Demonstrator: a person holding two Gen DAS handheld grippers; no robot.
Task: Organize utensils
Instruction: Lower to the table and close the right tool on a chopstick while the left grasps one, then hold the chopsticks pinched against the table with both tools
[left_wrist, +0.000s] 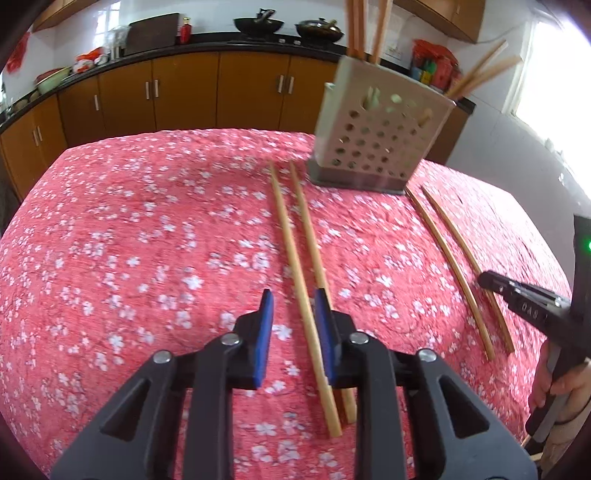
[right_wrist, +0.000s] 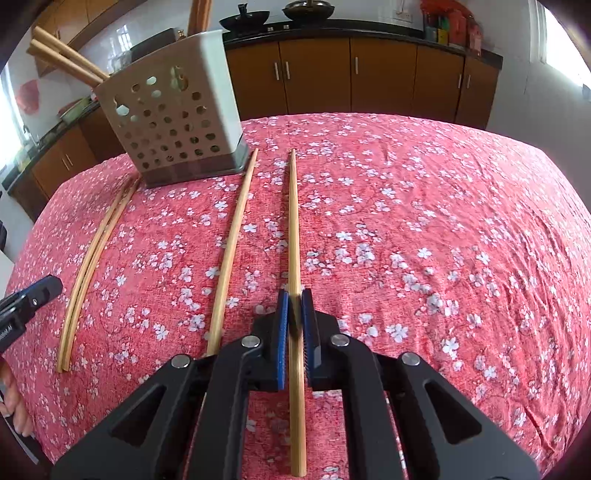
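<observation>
Two hand-held black claws with blue pads

The left claw (left_wrist: 293, 310) and the right claw (right_wrist: 294, 310) share one build: matte black angular link arms with triangular cut-outs, round silver pivot screws, and flat blue ribbed pads (right_wrist: 282, 332) on the fingers. The right claw's black body carries pale embossed lettering, a lit green lamp, and a grey-and-black handle in the person's hand (left_wrist: 561, 384).

— What's on the table (left_wrist: 110, 221) ahead of me?

— The utensil holder (left_wrist: 376, 136) stands at its far side, chopsticks (left_wrist: 356, 26) upright in it. Before it lie two pairs.

— And my grippers?

— My left gripper (left_wrist: 293, 314) straddles one stick of the left pair (left_wrist: 295, 258). My right gripper (right_wrist: 294, 314) clamps the right pair's outer stick (right_wrist: 293, 221); its mate (right_wrist: 231, 251) lies just left.
</observation>
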